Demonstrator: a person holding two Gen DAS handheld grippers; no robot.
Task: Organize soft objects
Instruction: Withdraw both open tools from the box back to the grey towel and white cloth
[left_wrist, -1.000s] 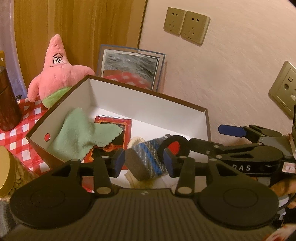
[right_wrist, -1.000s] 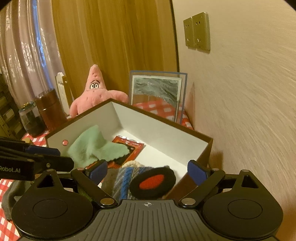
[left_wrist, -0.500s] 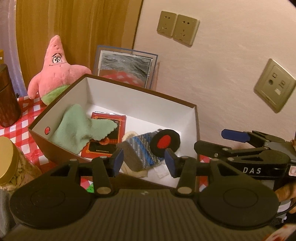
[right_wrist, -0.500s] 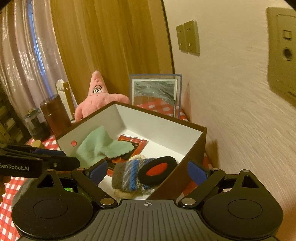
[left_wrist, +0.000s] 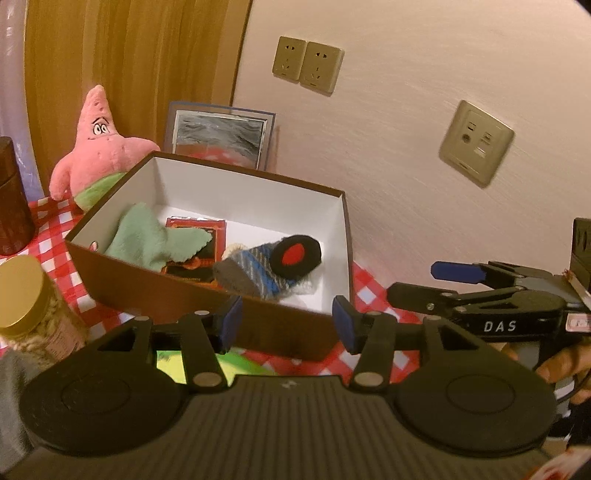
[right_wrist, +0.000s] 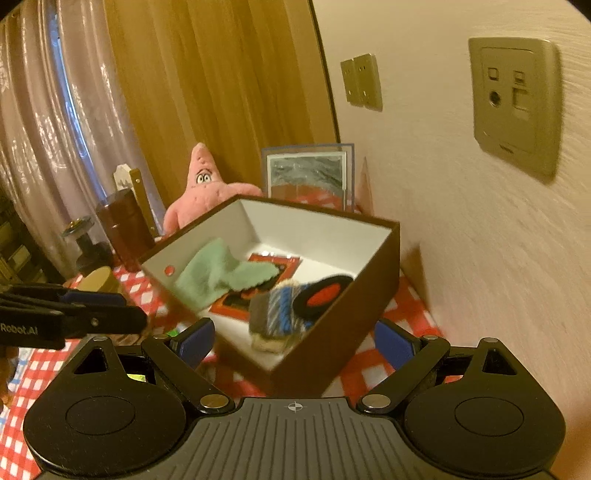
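Observation:
A brown box (left_wrist: 155, 288) with a white inside stands on the red checked cloth. In it lie a green cloth (left_wrist: 147, 240), a red packet (left_wrist: 207, 229), a striped knit piece (left_wrist: 255, 273) and a black round pad with a red centre (left_wrist: 295, 254). My left gripper (left_wrist: 286, 326) hovers in front of the box's near wall; its jaws are opening with nothing between them. My right gripper (right_wrist: 293, 341) stands wide open and empty before the box's (right_wrist: 332, 332) near corner. A pink starfish plush (left_wrist: 99, 151) sits behind the box.
A framed picture (left_wrist: 218, 133) leans on the wall behind the box. A gold-lidded jar (left_wrist: 33, 314) and a brown canister (left_wrist: 11, 199) stand at the left. The wall with its sockets (left_wrist: 476, 142) runs close along the right. A hand (left_wrist: 561, 365) holds the right gripper.
Both grippers have drawn back from over the box, so it now sits farther off. The left jaws have widened. The box's contents have not moved.

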